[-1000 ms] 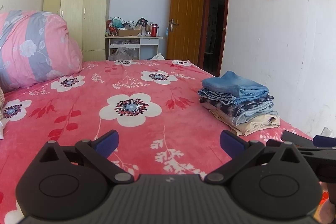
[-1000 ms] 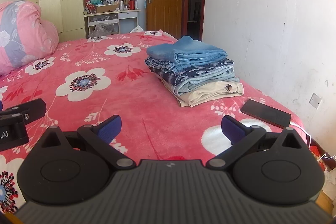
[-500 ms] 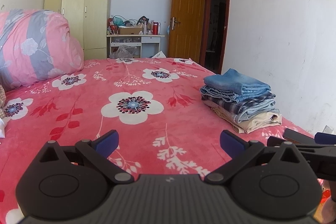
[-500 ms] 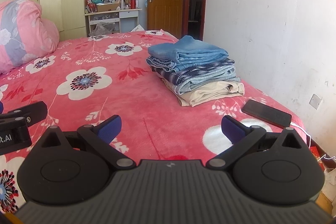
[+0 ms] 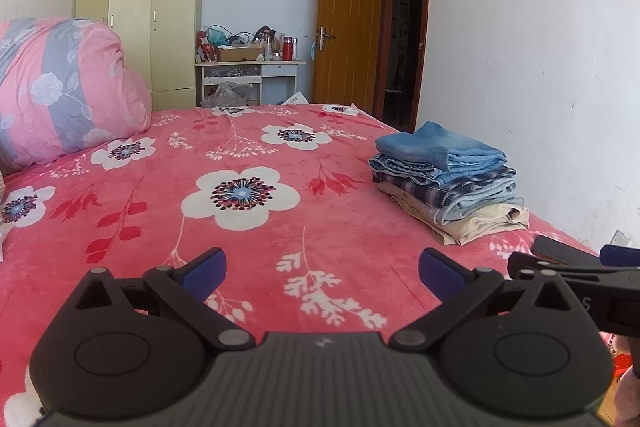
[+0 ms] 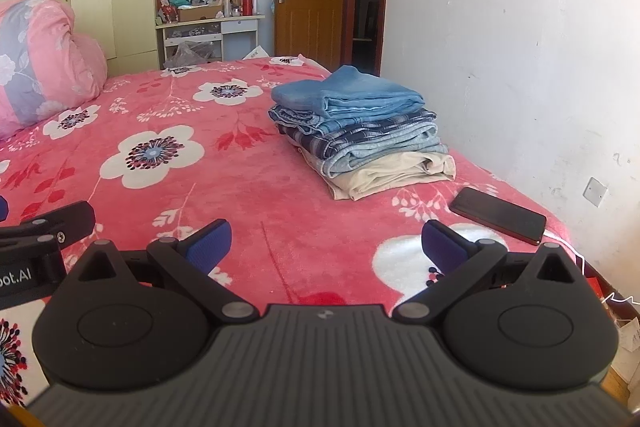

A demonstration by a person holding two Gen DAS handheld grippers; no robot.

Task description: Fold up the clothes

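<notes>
Nearest the cameras, the left gripper (image 5: 322,269) hangs just above the bed (image 5: 248,243) with its blue-padded fingers (image 5: 206,269) spread wide and nothing between them; the right gripper (image 6: 326,247) is held the same way beside it, jaws wide apart and empty, over the red floral bedspread (image 6: 280,195). Each tool shows at the edge of the other's view, so the two sit side by side, apart from one another. Just beyond the right gripper, near the bed's right edge, a dark phone (image 6: 498,215) lies flat on the cover. A little farther on, close to the wall side of the bed, stands the stack of folded clothes (image 6: 360,135): a cream garment at the bottom, denim and plaid pieces above it, and a blue folded piece (image 6: 348,97) on top. The stack is well apart from both grippers and neither touches it. To the far left, a bulky pink and grey quilt (image 5: 60,91) is heaped on the bed. Past the foot of the bed, a cluttered small desk (image 5: 250,65) stands against the back wall between a pale yellow wardrobe (image 5: 144,19) and a brown door (image 5: 348,15) that stands ajar.
</notes>
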